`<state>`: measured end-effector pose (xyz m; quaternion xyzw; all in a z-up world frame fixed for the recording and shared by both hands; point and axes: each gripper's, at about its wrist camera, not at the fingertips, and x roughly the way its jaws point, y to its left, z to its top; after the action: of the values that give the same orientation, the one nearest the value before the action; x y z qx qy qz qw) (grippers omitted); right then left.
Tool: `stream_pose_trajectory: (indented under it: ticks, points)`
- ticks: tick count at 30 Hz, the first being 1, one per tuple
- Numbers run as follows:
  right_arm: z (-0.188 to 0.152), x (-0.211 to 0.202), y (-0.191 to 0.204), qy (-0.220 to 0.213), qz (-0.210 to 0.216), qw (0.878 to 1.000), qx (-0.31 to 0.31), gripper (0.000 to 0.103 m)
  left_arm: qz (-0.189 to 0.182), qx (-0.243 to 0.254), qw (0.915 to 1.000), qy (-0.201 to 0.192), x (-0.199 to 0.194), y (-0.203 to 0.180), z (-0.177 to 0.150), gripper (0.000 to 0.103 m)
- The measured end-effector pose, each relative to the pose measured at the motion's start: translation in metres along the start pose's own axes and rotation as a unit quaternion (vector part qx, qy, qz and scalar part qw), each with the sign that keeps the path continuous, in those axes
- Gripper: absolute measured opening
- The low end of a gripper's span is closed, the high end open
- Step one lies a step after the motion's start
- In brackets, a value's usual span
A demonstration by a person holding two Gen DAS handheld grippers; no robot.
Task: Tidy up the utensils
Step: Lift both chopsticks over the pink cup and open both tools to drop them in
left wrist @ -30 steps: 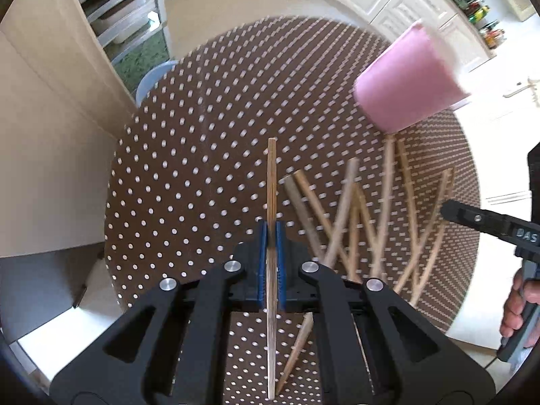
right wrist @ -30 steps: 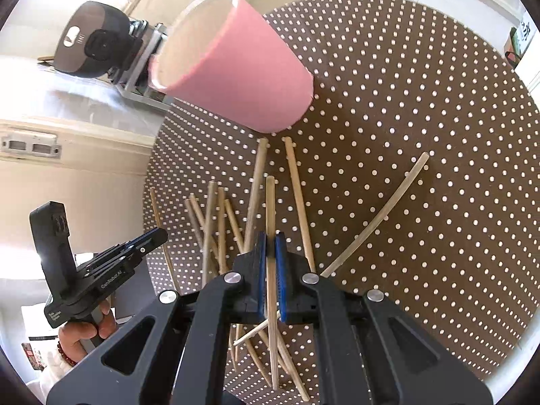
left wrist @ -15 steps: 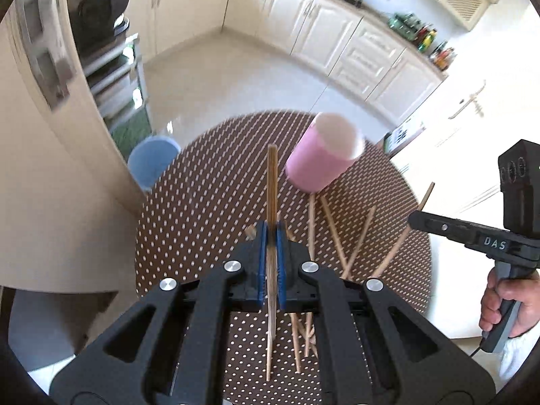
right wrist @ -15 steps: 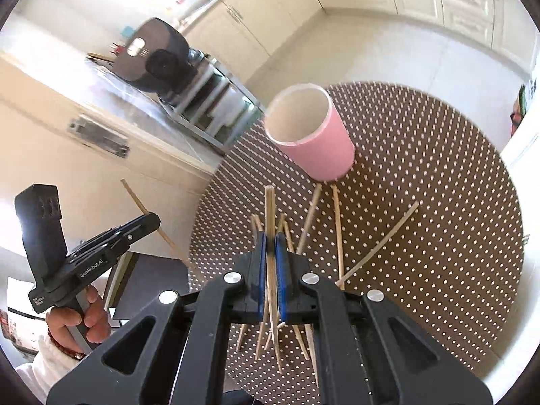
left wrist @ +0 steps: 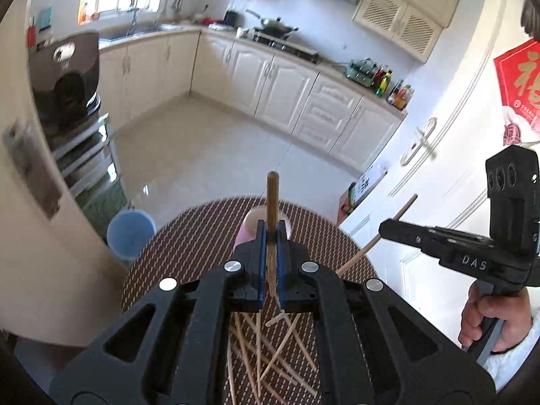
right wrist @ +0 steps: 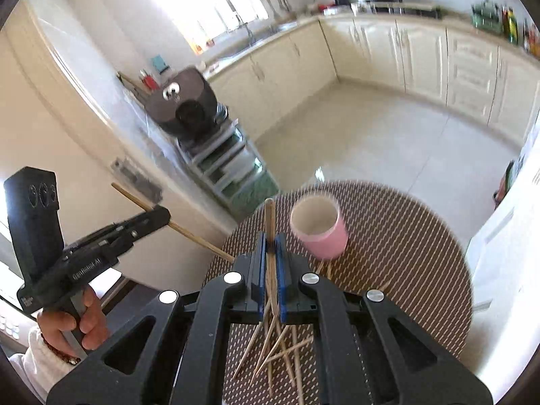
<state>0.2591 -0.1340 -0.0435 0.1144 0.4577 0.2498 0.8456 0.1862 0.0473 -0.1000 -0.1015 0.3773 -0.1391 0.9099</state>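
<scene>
My left gripper (left wrist: 271, 236) is shut on a wooden chopstick (left wrist: 272, 199) and holds it high above the round brown dotted table (left wrist: 189, 236). My right gripper (right wrist: 270, 246) is shut on another chopstick (right wrist: 269, 216), also raised. Each gripper shows in the other's view, the right (left wrist: 388, 229) and the left (right wrist: 162, 216), each with its stick through the jaws. A pink cup (right wrist: 319, 231) stands upright on the table, mostly hidden behind my left fingers (left wrist: 246, 233). Several loose chopsticks (left wrist: 270, 354) lie scattered on the table below, also in the right wrist view (right wrist: 276, 347).
A blue bin (left wrist: 130, 233) stands on the floor beside the table. A metal rack with a dark appliance (right wrist: 189, 104) stands at the left. White kitchen cabinets (left wrist: 303, 94) line the far walls. A white door (left wrist: 422, 141) is at the right.
Both grippers have lifted well above the table with their chopsticks and tilted up, so the kitchen fills the views. The cup and the loose sticks now look smaller and lower.
</scene>
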Motion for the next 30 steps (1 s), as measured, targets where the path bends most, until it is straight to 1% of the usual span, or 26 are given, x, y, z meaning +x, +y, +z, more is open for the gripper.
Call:
stream_pose_trajectory:
  ticks: [3,6,8,9,13,17,20,24,30]
  points:
    - [0.020,-0.010,0.003,-0.030,-0.022,0.999,-0.026,0.005,-0.002,0.004,0.9998,-0.018,-0.001,-0.009,0.016,0.006]
    - [0.039,-0.014,0.004,-0.056,-0.036,0.997,-0.046,0.005,0.008,0.015,0.9993,-0.034,0.003,-0.018,0.031,0.006]
    - [0.047,-0.011,0.005,-0.066,-0.046,0.995,-0.059,0.005,0.013,0.016,0.9990,-0.040,0.008,-0.021,0.040,0.006]
    - [0.053,-0.009,0.005,-0.073,-0.049,0.994,-0.065,0.005,0.021,0.017,0.9987,-0.044,0.013,-0.023,0.045,0.006]
    - [0.067,0.006,0.002,-0.083,-0.061,0.991,-0.086,0.005,0.033,0.014,0.9982,-0.048,0.027,-0.025,0.056,0.006]
    - [0.072,0.021,-0.002,-0.077,-0.063,0.990,-0.096,0.004,0.046,0.007,0.9982,-0.039,0.047,-0.021,0.059,0.006]
    - [0.072,0.037,-0.011,-0.061,-0.062,0.992,-0.095,0.004,0.051,0.002,0.9984,-0.022,0.064,-0.018,0.054,0.006]
    - [0.065,0.053,-0.023,-0.040,-0.062,0.994,-0.081,0.005,0.056,0.001,0.9984,0.008,0.088,-0.014,0.037,0.006]
    - [0.054,0.072,-0.034,-0.010,-0.061,0.997,-0.053,0.005,0.062,-0.007,0.9973,0.040,0.107,-0.007,0.016,0.006]
